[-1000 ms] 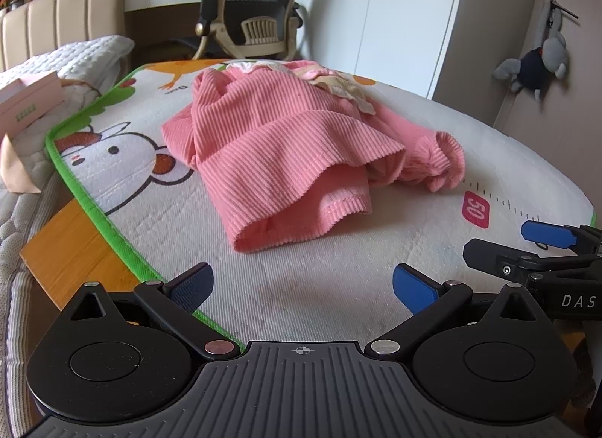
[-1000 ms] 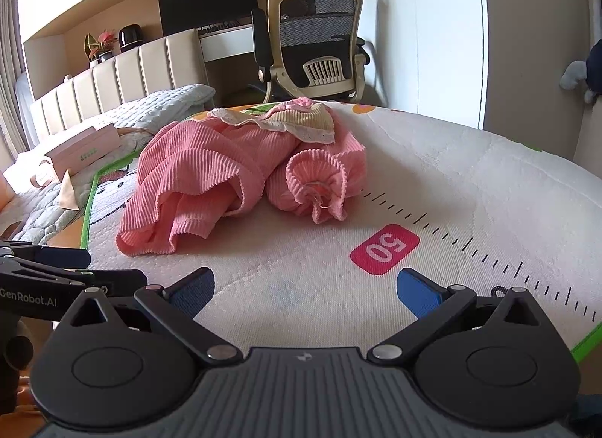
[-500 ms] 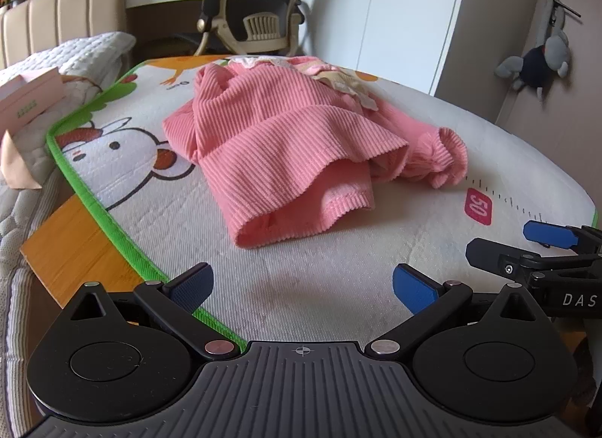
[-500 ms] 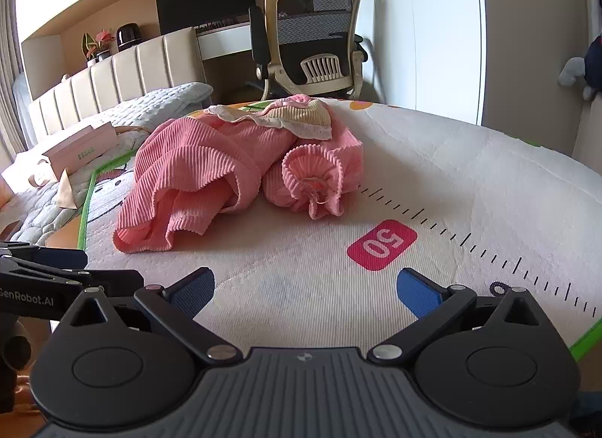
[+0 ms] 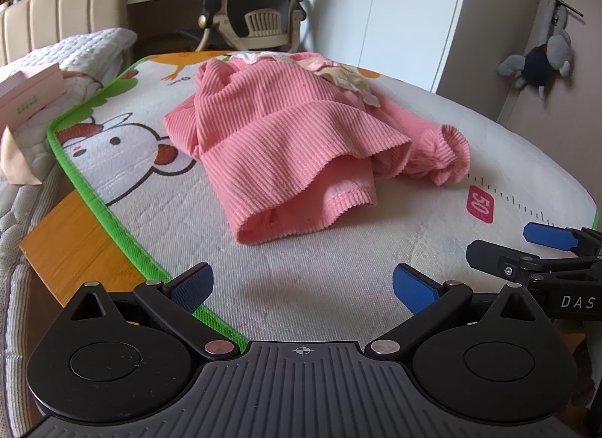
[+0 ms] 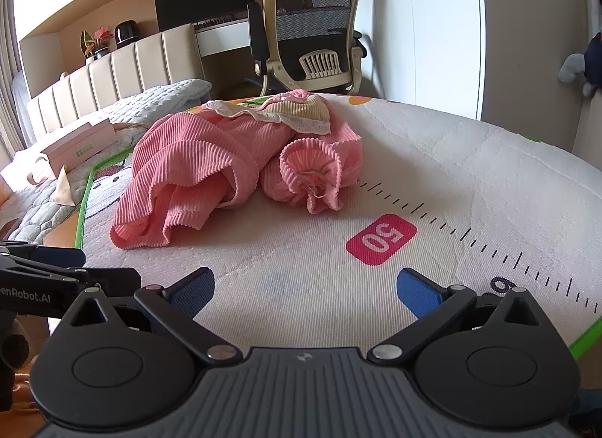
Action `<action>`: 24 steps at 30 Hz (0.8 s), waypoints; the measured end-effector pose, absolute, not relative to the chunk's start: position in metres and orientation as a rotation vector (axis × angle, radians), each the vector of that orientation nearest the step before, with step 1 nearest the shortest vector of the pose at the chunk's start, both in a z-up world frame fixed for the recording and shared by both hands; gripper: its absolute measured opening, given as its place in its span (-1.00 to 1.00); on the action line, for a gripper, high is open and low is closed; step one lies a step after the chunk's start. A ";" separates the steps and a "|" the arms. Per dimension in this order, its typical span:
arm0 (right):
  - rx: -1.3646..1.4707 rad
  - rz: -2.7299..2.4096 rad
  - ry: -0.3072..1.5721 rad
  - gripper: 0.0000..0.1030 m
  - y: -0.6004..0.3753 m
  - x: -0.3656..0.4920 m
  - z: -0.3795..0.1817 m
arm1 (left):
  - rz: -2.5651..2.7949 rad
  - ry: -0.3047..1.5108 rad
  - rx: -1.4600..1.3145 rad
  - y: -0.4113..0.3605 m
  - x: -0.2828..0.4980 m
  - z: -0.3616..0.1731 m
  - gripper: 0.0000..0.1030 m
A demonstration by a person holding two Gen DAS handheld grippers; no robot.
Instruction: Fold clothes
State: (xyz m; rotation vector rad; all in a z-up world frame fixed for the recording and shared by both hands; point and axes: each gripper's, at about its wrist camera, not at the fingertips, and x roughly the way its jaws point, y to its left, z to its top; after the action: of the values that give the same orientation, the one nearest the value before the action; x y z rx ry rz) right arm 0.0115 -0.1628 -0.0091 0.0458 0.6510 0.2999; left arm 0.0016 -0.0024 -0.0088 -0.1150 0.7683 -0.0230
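A pink label [image 6: 381, 239] printed on the play mat [image 6: 470, 159] reads "50". The right gripper [image 5: 545, 261] bears "DAS". The left gripper [image 6: 56, 268] bears "enRobot.AI", its start cut off.

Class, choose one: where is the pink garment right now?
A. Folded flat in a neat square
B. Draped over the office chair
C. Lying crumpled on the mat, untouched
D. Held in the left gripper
C: the pink garment lies bunched on the mat, ahead of both open grippers.
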 end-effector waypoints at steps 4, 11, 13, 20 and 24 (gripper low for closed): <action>0.046 0.300 0.654 1.00 -0.163 0.011 -0.009 | -0.022 0.769 -0.115 -0.002 0.002 -0.008 1.00; 0.047 0.300 0.657 1.00 -0.163 0.012 -0.010 | -0.022 0.770 -0.115 -0.003 0.002 -0.009 1.00; 0.047 0.299 0.658 1.00 -0.163 0.012 -0.010 | -0.022 0.772 -0.115 -0.003 0.002 -0.009 1.00; 0.048 0.299 0.660 1.00 -0.164 0.012 -0.011 | -0.022 0.774 -0.115 -0.003 0.002 -0.010 1.00; 0.049 0.298 0.661 1.00 -0.163 0.012 -0.011 | -0.023 0.778 -0.117 -0.003 0.002 -0.010 1.00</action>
State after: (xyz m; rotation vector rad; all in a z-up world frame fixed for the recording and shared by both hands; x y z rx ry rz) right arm 0.0122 -0.1634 -0.0113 0.0494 0.6611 0.2985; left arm 0.0024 -0.0025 -0.0102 -0.1169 0.7778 -0.0226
